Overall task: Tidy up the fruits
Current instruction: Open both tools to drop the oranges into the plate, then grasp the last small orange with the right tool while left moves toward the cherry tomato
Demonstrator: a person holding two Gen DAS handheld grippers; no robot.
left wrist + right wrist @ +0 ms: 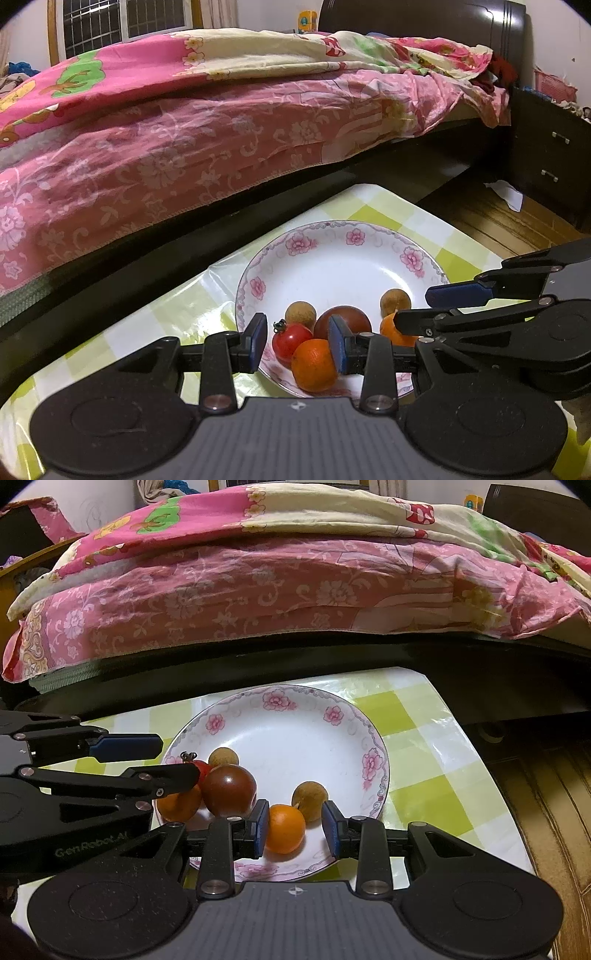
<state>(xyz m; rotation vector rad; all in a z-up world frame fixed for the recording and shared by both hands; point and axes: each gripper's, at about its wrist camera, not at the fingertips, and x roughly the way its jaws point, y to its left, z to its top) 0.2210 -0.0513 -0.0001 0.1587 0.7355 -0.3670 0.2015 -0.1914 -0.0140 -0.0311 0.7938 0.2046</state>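
My left hand-held gripper (297, 345) stands apart over the plate (332, 266), an orange (314, 365) between its pads. My right hand-held gripper (295, 827) stands apart around another orange (285, 829).

Glossy ceramic plate (369, 734); shiny plastic tablecloth (424, 738).

Right wrist view. A flower-rimmed plate (373, 746) rests on a green-checked tablecloth (424, 757) beside a bed with pink bedding (258, 590). The right gripper (293, 829) stands with jaws apart around a small orange (285, 828), its left pad touching the fruit, the right pad clear. Behind lie a longan (309, 800), a dark tomato (229, 790), a second orange (179, 805) and another longan (223, 757). The left gripper (177, 758) enters from the left.
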